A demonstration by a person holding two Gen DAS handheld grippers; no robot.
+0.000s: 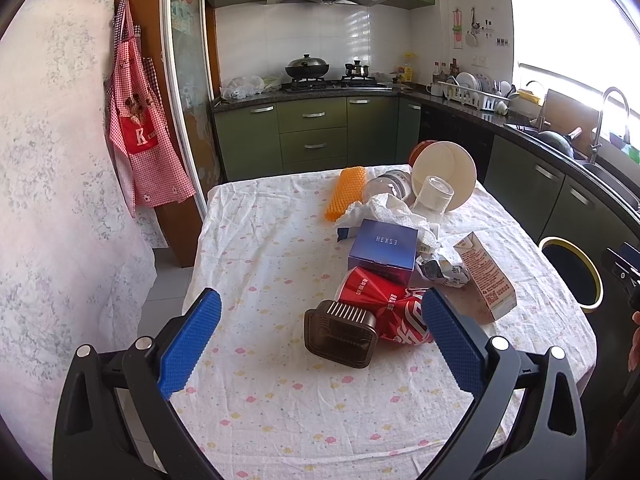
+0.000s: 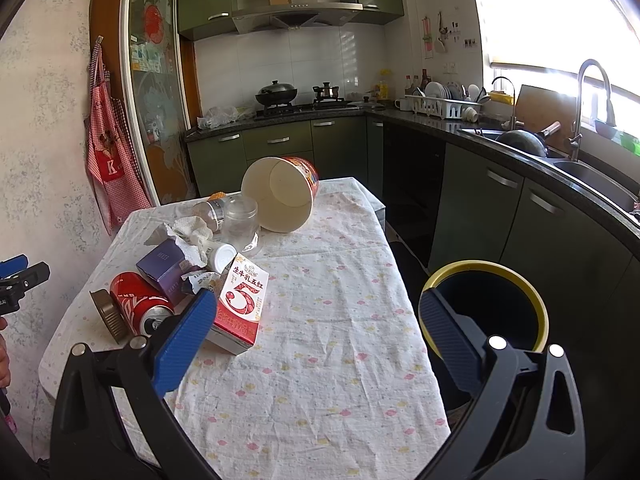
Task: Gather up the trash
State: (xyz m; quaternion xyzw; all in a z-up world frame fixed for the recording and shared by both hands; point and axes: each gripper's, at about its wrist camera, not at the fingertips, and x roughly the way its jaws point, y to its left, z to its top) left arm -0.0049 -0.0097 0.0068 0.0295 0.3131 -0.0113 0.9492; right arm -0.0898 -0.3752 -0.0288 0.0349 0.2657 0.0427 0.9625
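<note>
Both the left gripper (image 1: 320,336) and right gripper (image 2: 316,328) are held wide open, empty, above the tabletop (image 2: 320,360); trash, including a red can (image 1: 384,308), is piled toward its left edge.

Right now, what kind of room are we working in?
A home kitchen, most likely: a gas stove with a wok under a range hood, a sink beside a dish rack, and green cabinets. The trash lies on a cloth-covered table.
</note>
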